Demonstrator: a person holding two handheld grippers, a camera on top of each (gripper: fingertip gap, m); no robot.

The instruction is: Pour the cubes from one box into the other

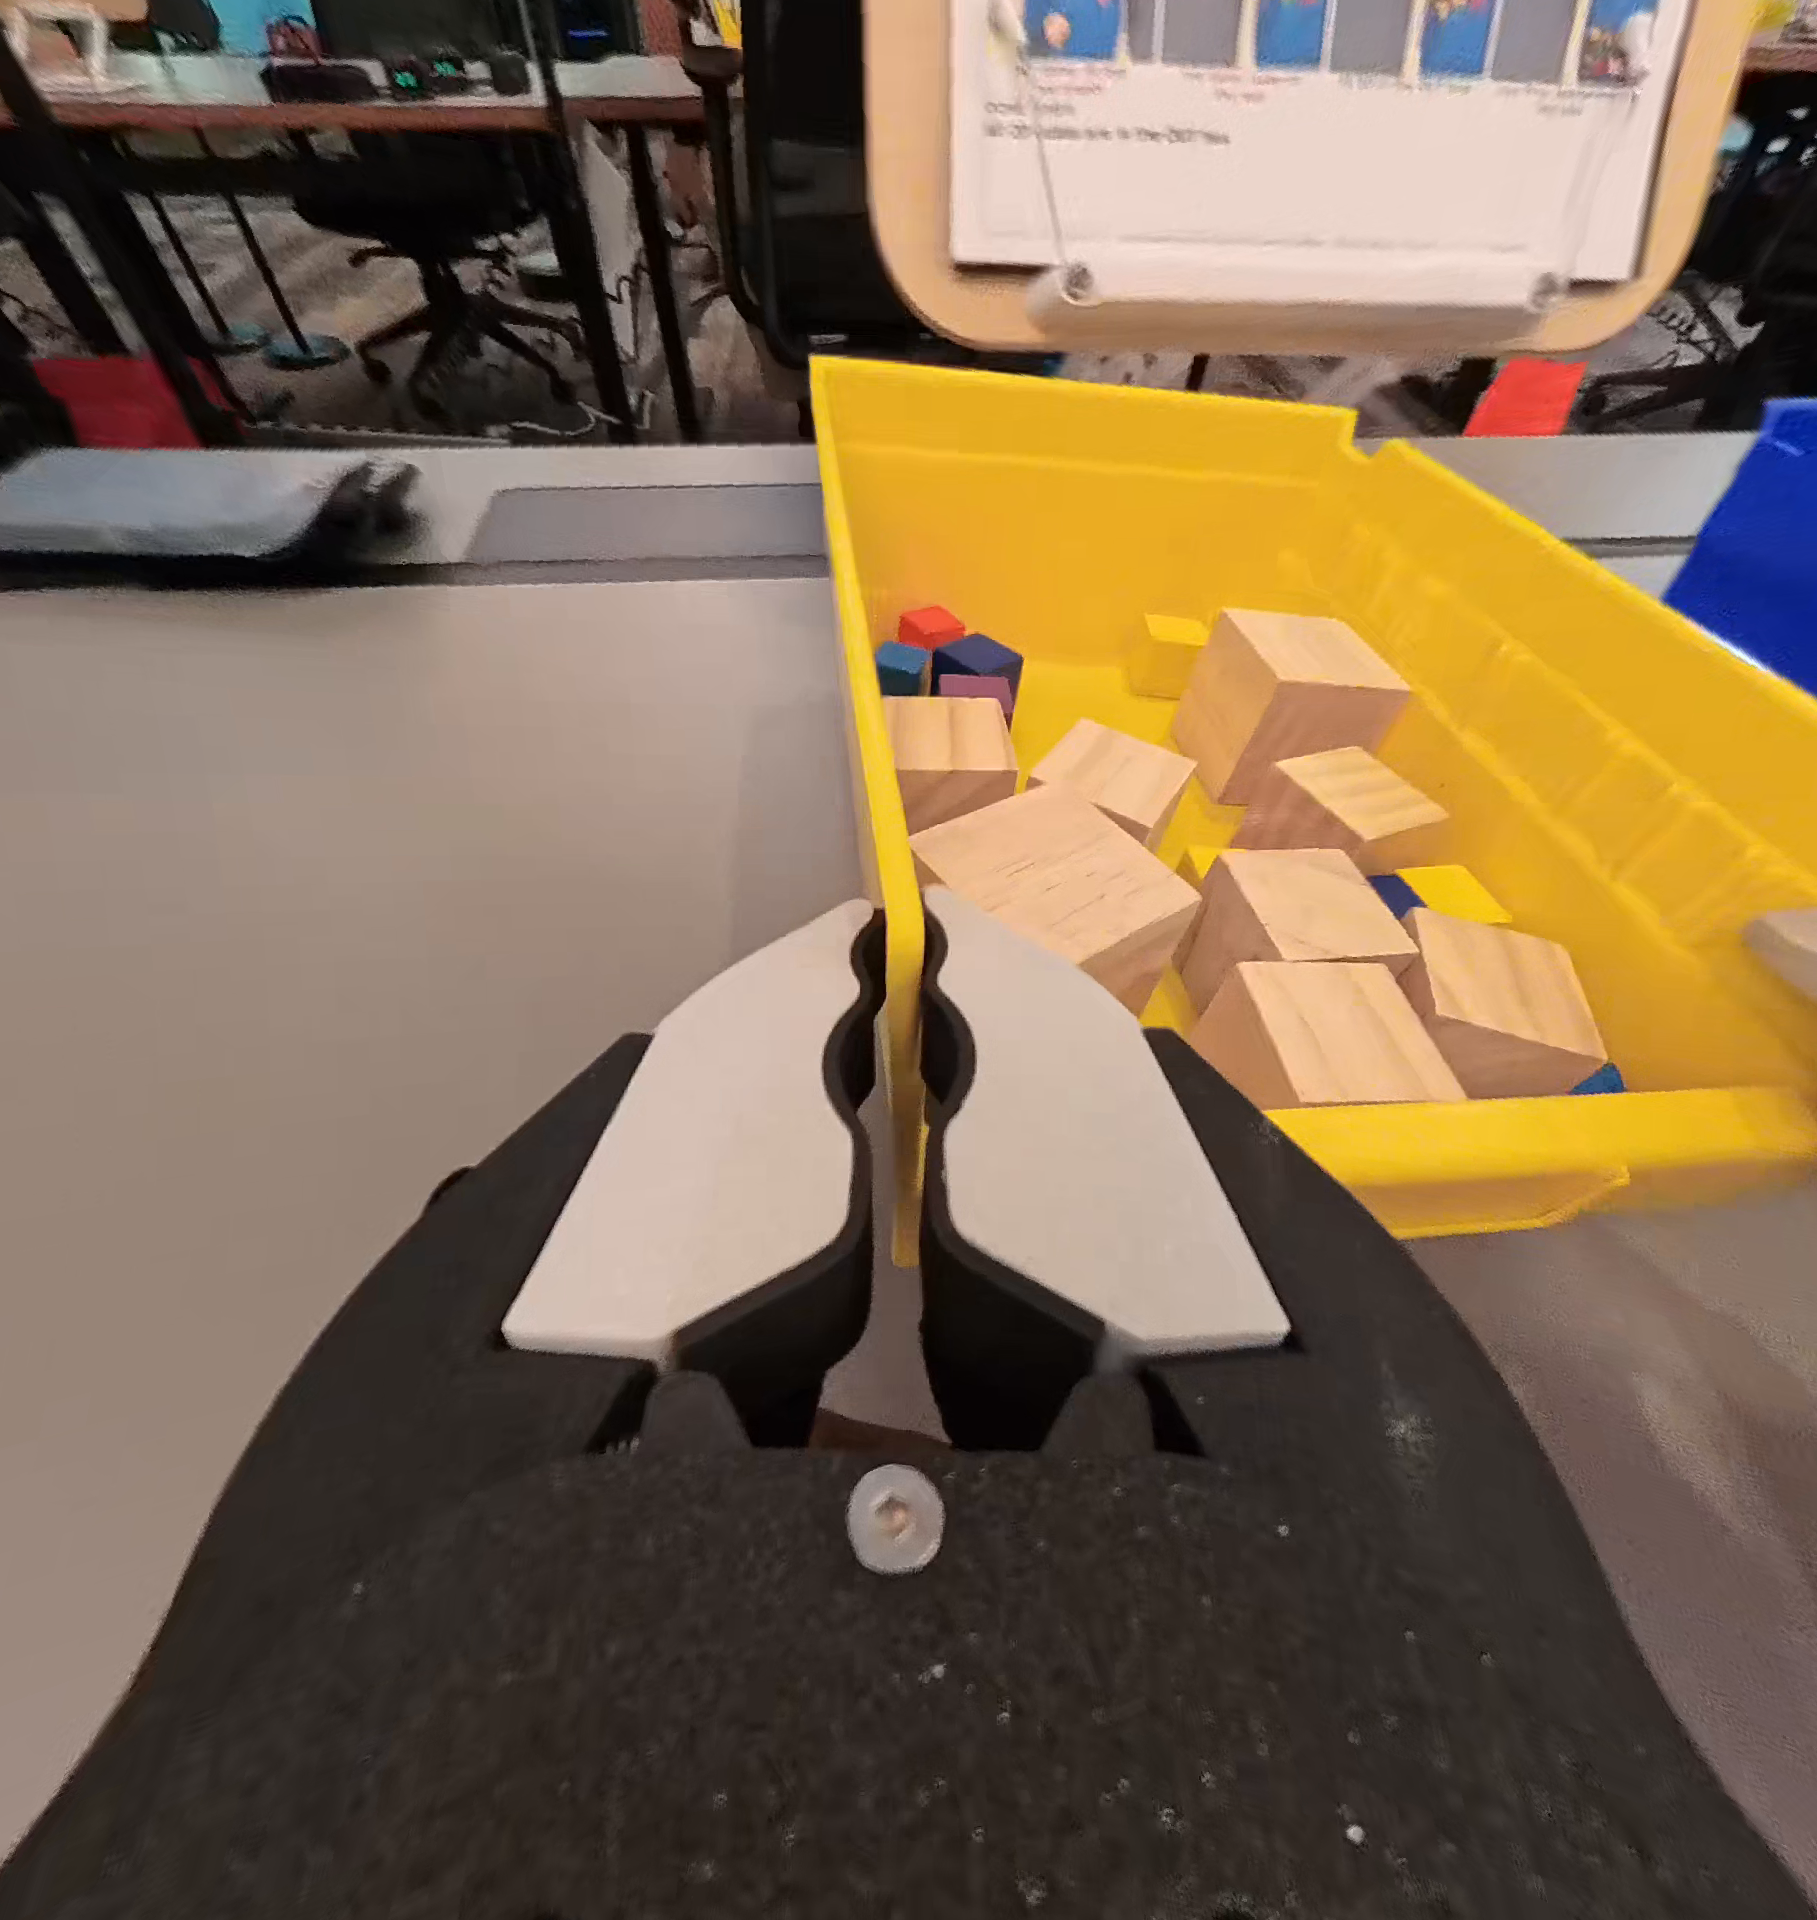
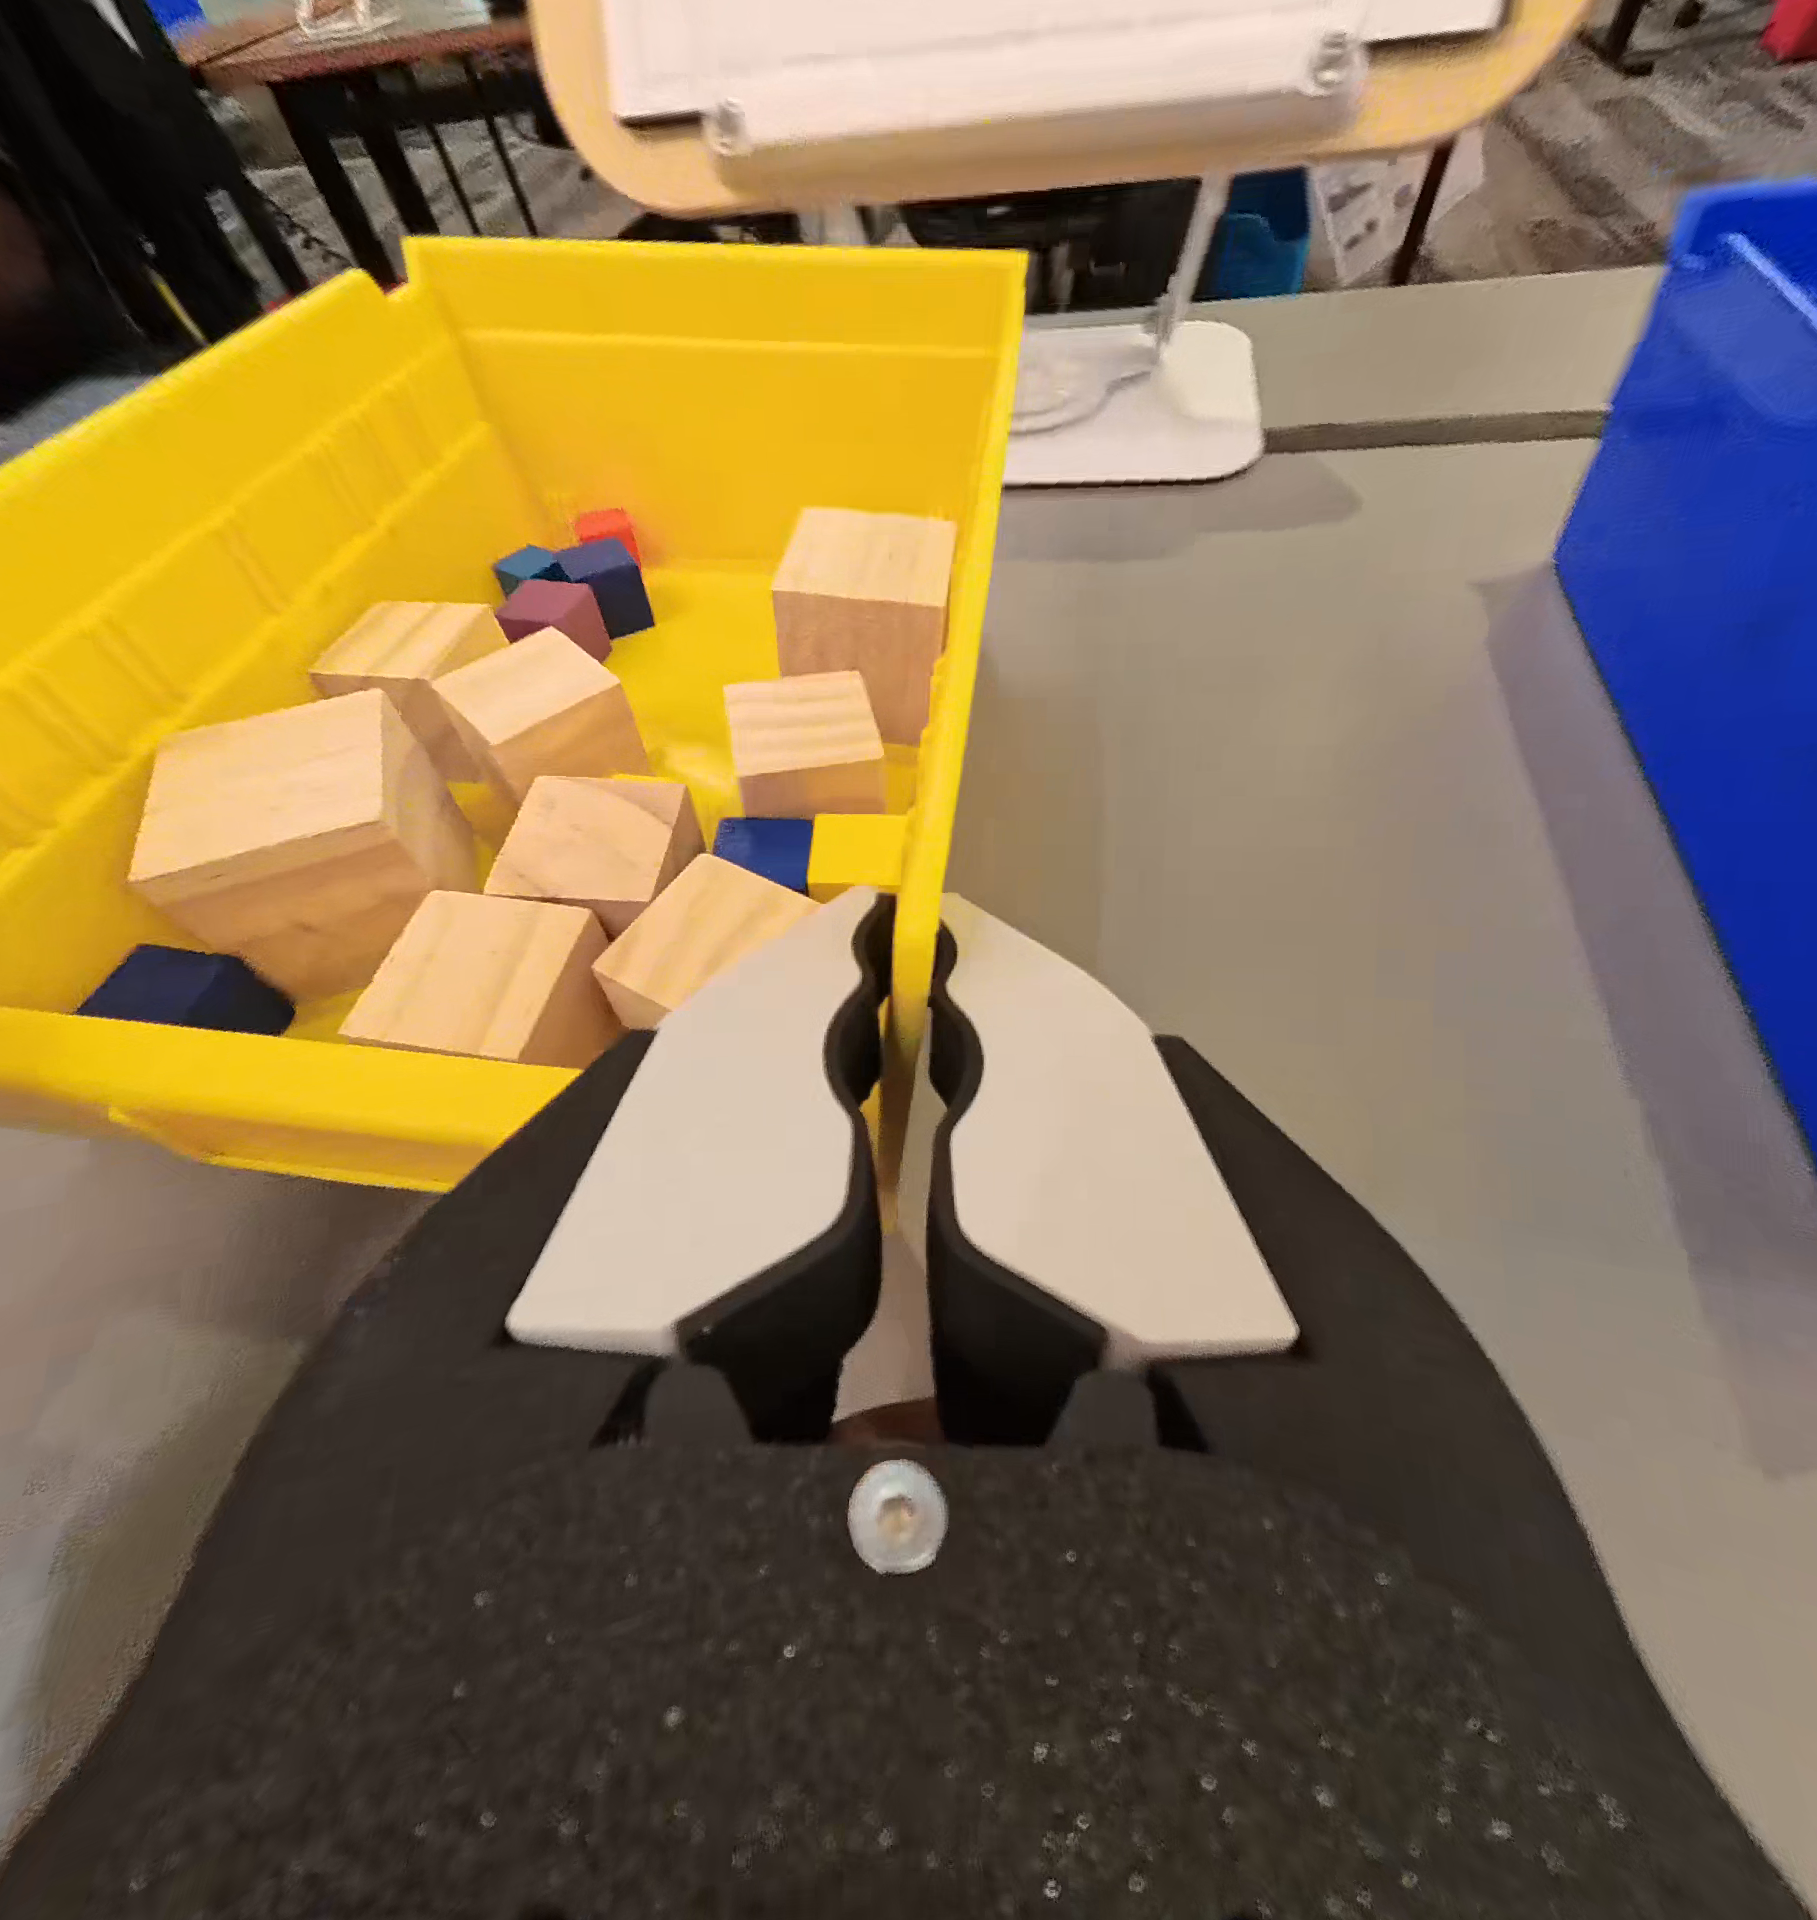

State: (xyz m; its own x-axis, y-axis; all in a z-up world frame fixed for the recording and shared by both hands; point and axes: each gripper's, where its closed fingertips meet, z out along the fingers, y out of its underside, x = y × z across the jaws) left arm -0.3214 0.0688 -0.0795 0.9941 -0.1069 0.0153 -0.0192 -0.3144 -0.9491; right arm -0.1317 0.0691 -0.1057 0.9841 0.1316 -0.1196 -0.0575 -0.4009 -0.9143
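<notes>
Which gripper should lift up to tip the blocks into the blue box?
Probably the left gripper. It clamps the yellow box wall farthest from the blue box; the right gripper clamps the wall beside it, so raising the left side should slide the cubes that way.

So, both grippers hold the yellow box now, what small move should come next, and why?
Probably lift the yellow box a little, level, then carry it toward the blue box. The left gripper and the right gripper each clamp a side wall, the cubes are all inside, and the blue box stands apart.
</notes>
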